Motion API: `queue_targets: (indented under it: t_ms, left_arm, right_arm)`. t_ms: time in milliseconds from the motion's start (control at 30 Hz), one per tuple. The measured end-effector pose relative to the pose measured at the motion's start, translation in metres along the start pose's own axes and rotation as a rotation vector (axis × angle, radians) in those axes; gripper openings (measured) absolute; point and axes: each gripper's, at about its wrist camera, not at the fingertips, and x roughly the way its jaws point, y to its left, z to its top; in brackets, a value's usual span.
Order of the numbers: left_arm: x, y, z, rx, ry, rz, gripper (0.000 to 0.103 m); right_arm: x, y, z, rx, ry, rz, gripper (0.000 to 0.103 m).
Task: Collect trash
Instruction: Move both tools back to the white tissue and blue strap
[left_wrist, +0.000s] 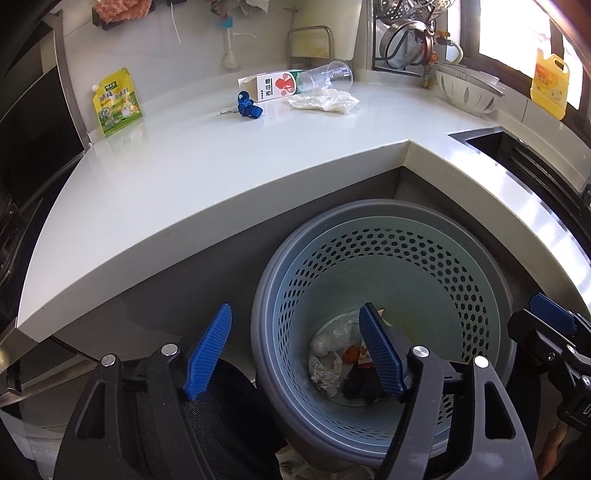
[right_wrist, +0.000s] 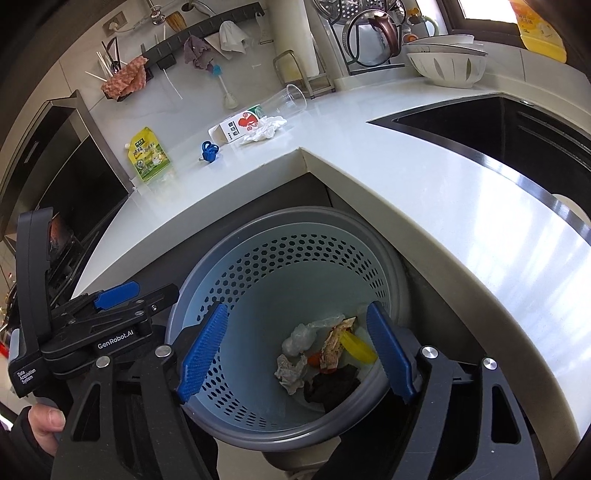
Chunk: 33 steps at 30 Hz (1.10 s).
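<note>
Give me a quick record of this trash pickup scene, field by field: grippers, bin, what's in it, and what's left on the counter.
left gripper: open, nothing between its jaws, above the bin
right gripper: open, nothing held, above the bin
bin: grey perforated plastic wastebasket on the floor below the counter corner
in bin: crumpled paper, clear plastic, wrappers, dark scrap
on white countertop: yellow-green spouted pouch, white drink carton, clear plastic cup, crumpled white tissue, small blue strap

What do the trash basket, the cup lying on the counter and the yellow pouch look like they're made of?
Trash basket: moulded plastic, matte pale blue, with regular hexagonal perforations, inside a grey rim. Cup: thin clear plastic, see-through and glossy, ribbed near the base. Yellow pouch: flexible printed film, probably plastic laminate, shiny, with a corner spout. Counter: smooth, glossy, pale stone or composite; which one is unclear.
</note>
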Motion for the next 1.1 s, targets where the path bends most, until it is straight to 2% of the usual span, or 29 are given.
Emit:
queue_targets:
  t_ms: [100,300,467,667,800,1100]
  left_arm:
    - [-0.001,0.005,0.002,-0.009,-0.01,0.015,0.077]
    - [-0.007,0.023,0.012,-0.045,-0.041,0.048,0.081]
    - [-0.014,0.037,0.031,-0.062,-0.085,0.073,0.089]
    - [-0.019,0.056,0.076,-0.078,-0.148,0.086,0.093]
    - [-0.012,0.068,0.113,-0.085,-0.179,0.104,0.095]
    - [0.034,0.096,0.179,-0.153,-0.179,0.122,0.096]
  right_arm:
    - [0.0,0.003,0.0,-0.011,-0.002,-0.001,0.074]
    - [0.002,0.007,0.005,-0.018,-0.017,-0.003,0.074]
    - [0.004,0.014,0.025,-0.049,-0.033,-0.001,0.074]
    - [0.003,0.024,0.082,-0.109,-0.099,0.009,0.078]
    - [0.017,0.032,0.126,-0.158,-0.121,-0.007,0.079]
    - [0.081,0.042,0.203,-0.216,-0.07,0.0,0.079]
